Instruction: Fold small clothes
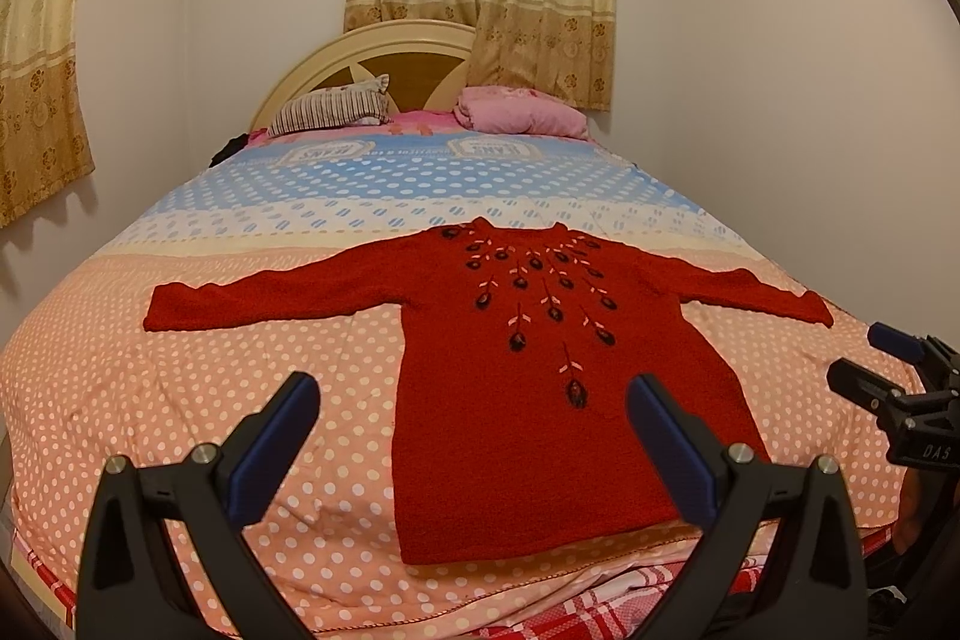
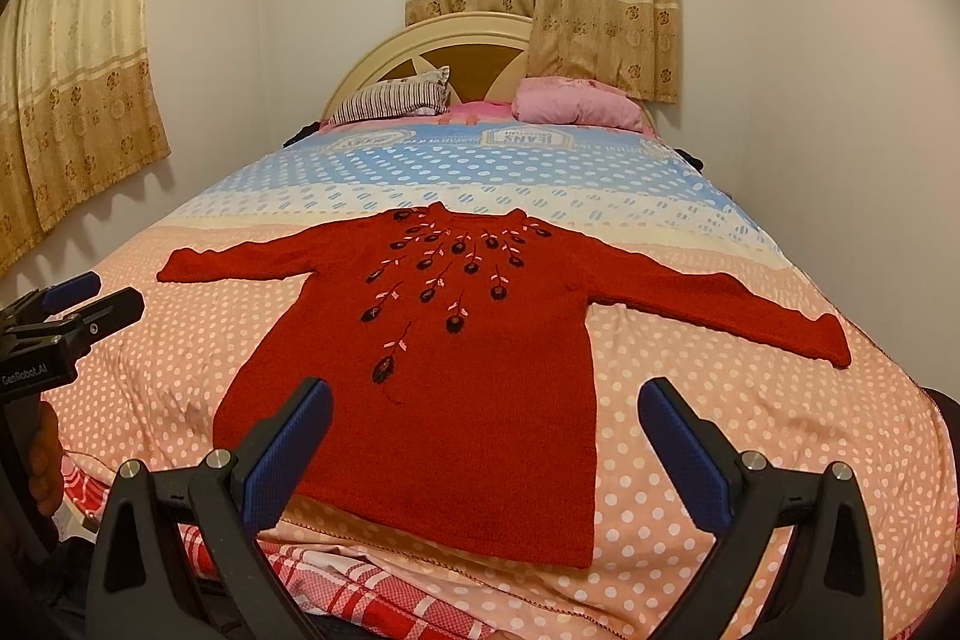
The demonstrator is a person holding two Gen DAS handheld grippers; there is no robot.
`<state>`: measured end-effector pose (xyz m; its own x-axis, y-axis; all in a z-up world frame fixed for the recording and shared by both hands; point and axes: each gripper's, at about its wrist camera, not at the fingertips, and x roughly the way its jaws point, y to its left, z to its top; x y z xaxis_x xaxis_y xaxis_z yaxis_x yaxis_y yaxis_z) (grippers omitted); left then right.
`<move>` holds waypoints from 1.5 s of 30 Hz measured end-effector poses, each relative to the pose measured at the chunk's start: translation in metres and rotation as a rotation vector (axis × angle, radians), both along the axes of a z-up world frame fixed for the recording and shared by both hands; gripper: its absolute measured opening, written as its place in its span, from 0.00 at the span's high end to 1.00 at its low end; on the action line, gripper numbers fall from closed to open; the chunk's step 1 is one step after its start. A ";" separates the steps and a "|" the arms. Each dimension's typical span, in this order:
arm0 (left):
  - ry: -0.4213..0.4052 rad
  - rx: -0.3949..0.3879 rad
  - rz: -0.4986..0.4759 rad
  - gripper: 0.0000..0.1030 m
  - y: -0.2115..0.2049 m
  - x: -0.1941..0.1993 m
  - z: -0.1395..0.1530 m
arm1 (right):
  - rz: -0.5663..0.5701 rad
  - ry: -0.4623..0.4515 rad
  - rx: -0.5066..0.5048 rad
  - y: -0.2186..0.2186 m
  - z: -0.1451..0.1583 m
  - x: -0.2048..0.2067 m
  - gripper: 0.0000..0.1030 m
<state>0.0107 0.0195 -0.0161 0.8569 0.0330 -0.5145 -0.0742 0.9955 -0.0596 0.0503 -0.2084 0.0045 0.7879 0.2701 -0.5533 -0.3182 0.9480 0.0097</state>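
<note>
Sweater (image 1: 540, 400), one, flat on bed (image 1: 180, 400), hem at near edge; left hand-held gripper (image 1: 474, 436) and right hand-held gripper (image 2: 486, 436) both spread, hovering, bare bedspread around.

The left gripper (image 1: 474, 397) is held level with its jaws spread wide, nothing being gripped between the blue pads (image 1: 273, 451). The right gripper (image 2: 486, 400) is likewise held wide open and empty, and part of a hand (image 2: 45, 460) is seen behind the left one.
</note>
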 end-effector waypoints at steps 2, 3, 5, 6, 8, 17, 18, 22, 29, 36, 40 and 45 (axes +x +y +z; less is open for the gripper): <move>0.004 0.002 0.000 0.00 0.001 0.001 -0.001 | -0.001 0.001 -0.001 0.001 -0.001 0.000 0.01; 0.007 0.003 0.000 0.00 0.001 0.001 -0.001 | -0.001 0.002 -0.002 0.001 -0.001 0.000 0.01; 0.009 0.003 0.000 0.00 0.001 0.001 -0.002 | -0.001 0.005 -0.001 0.000 -0.002 0.001 0.01; 0.010 0.003 0.000 0.00 0.001 0.001 -0.003 | 0.000 0.008 -0.001 0.000 -0.003 0.001 0.01; 0.011 0.002 -0.001 0.00 0.001 0.002 -0.003 | 0.002 0.013 0.000 0.000 -0.004 0.003 0.01; 0.033 -0.005 -0.025 0.00 -0.002 0.009 -0.010 | 0.004 0.029 0.000 -0.005 -0.014 0.012 0.01; 0.037 -0.002 -0.025 0.00 -0.002 0.011 -0.012 | 0.002 0.031 0.001 -0.006 -0.015 0.013 0.01; 0.056 0.006 -0.023 0.00 0.001 0.021 -0.020 | -0.011 0.051 0.000 -0.015 -0.027 0.027 0.01; 0.131 -0.016 -0.001 0.00 0.018 0.056 -0.046 | -0.111 0.145 0.048 -0.061 -0.060 0.077 0.01; 0.179 -0.018 -0.013 0.00 0.022 0.096 -0.058 | -0.235 0.204 0.078 -0.114 -0.077 0.128 0.01; 0.196 0.006 -0.018 0.00 0.021 0.122 -0.064 | -0.333 0.247 0.116 -0.159 -0.084 0.162 0.01; 0.193 0.050 0.006 0.00 0.022 0.151 -0.074 | -0.479 0.283 0.192 -0.229 -0.090 0.200 0.01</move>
<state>0.1618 0.0418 -0.0899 0.7420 0.0672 -0.6670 -0.0849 0.9964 0.0059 0.2503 -0.4371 -0.0852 0.6755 0.0368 -0.7365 0.1852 0.9583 0.2178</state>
